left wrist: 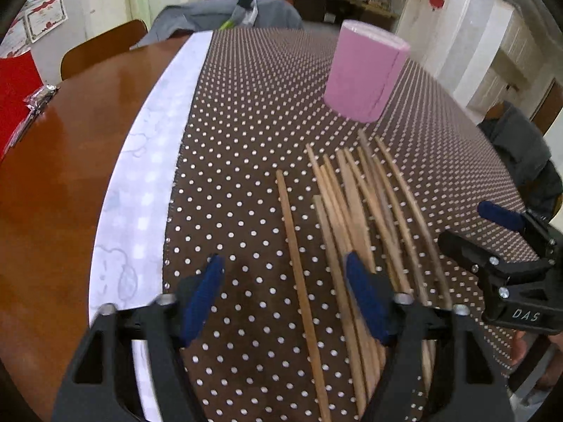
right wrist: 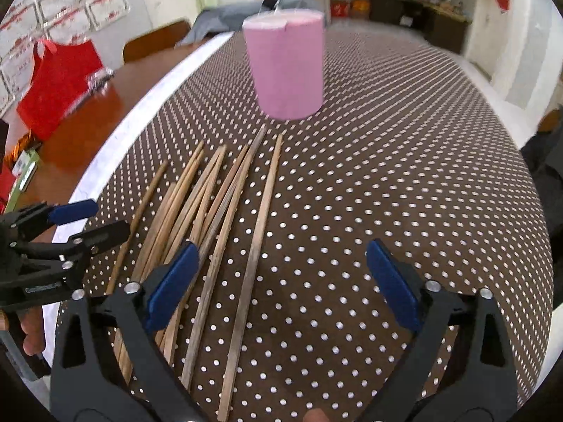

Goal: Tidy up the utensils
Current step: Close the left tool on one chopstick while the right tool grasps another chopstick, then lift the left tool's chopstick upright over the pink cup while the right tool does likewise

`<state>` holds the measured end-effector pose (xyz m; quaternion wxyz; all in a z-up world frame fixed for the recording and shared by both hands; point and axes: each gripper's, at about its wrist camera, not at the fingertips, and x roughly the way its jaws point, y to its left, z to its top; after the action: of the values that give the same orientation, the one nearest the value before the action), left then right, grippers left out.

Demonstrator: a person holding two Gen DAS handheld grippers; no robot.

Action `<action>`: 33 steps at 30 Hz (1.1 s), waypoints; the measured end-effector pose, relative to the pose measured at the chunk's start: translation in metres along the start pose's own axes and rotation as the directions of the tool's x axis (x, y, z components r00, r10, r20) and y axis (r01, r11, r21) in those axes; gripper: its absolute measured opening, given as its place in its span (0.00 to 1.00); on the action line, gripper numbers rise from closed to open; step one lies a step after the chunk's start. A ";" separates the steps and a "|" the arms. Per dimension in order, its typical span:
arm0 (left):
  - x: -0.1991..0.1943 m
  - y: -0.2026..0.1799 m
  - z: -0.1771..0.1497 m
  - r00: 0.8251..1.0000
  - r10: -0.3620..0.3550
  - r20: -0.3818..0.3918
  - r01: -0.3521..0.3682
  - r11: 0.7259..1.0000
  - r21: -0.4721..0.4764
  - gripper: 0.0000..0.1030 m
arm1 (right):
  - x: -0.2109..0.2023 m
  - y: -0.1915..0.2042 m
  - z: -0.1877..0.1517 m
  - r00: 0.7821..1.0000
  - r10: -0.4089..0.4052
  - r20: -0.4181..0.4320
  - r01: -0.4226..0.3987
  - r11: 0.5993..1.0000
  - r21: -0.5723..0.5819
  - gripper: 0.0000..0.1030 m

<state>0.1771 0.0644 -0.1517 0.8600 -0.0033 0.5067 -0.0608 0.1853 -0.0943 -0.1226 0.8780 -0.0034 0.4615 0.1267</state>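
Chopsticks (left wrist: 355,218) lie loose, roughly parallel on the dotted cloth (left wrist: 246,133), tips toward the pink cup (left wrist: 366,70) (likely their holder) | left gripper (left wrist: 285,299) spread, straddling one stray stick | right gripper (right wrist: 281,281) spread, empty, over bare cloth, free room rightward.

Left gripper (left wrist: 285,295) and right gripper (right wrist: 281,277): black plastic frames, blue ribbed pads, silver screws. Right gripper's housing reads "DAS".
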 end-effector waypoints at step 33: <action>-0.055 -0.017 0.039 0.970 -0.131 0.203 0.144 0.988 -0.051 0.05 | 0.012 -0.078 0.052 0.985 0.109 -0.137 -0.113 0.993 -0.018 0.06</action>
<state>0.1828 0.0509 -0.0840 0.8996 -0.0725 0.4183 -0.1030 0.2519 -0.1606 -0.1111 0.8360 0.0026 0.5180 0.1808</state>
